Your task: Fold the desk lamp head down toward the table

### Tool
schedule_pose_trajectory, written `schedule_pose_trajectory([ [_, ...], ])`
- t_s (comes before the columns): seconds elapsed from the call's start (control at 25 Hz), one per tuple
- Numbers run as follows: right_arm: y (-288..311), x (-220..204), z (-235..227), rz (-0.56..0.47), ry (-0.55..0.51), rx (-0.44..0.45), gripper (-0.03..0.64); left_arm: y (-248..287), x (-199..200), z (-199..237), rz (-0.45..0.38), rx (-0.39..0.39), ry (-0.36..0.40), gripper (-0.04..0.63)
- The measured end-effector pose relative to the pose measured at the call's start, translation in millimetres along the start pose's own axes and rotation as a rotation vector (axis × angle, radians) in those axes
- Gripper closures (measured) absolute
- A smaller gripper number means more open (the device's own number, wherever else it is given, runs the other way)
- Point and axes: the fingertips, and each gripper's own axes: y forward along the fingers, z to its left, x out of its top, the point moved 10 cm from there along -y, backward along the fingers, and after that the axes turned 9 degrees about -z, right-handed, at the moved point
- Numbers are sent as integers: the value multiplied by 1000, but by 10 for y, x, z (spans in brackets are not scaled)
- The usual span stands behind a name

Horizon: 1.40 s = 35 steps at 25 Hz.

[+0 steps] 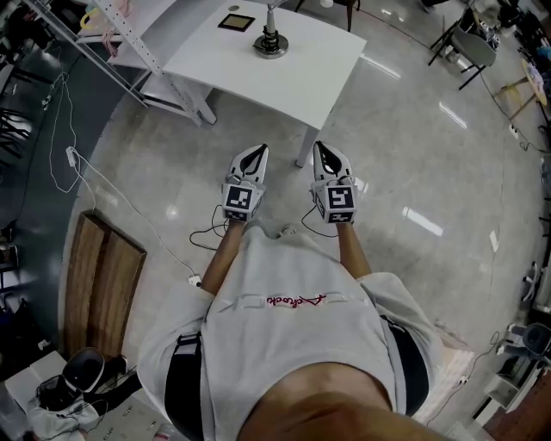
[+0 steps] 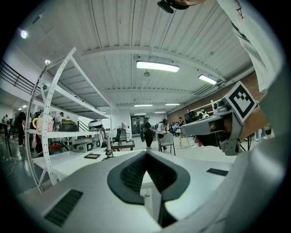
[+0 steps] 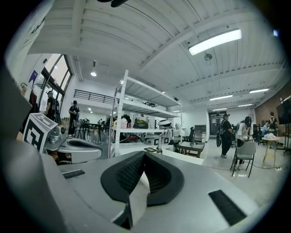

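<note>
Floor (image 1: 413, 155): polished grey, spread beneath everything in the head view; thin white cable (image 1: 103, 185) trailing across at left.
Table (image 1: 310, 60): white, at the top of the head view, ahead of both grippers and well apart from them.
Shelf rack (image 1: 129, 34): white perforated uprights, just left of the table.
Person (image 1: 293, 327): white shirt, standing, seen from above, facing the table.
Forearms: left forearm (image 1: 222, 258) and right forearm (image 1: 351, 251) stretched forward from the torso, nearly parallel and near each other.
Left gripper (image 1: 257, 151): held about level, pointing toward the table's near edge; jaws pressed together tip to tip, nothing between; left marker cube (image 1: 242, 201) facing up toward the head camera.
Right gripper (image 1: 320, 146): just beside the left gripper, not touching it, also about level and aimed at the table; jaws closed tip to tip, nothing between; right marker cube (image 1: 336, 203) facing up.
Desk lamp (image 1: 270, 43): round base on the far part of the table, stem rising upright out of the head view's top edge; head too small to make out in either gripper view; touched by neither gripper.
Dark square plate (image 1: 236, 22): flat on the table, just left of the lamp base.
</note>
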Motion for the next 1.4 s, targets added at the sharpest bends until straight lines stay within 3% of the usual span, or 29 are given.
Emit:
schedule_pose_trajectory([
  [0.72,16,-74,-195,7,-7,36,588,192,-17,-135,-12,34,-24,572],
  [0.96,144,-108,-222,20,-8,50,588,251,-50,-48,8,61,11,572],
  [1.16,283,-144,-270,17,-9,50,588,351,-129,44,7,66,-31,572],
  [1.4,431,-199,-374,24,-21,40,588,547,-153,199,-3,66,-16,572],
])
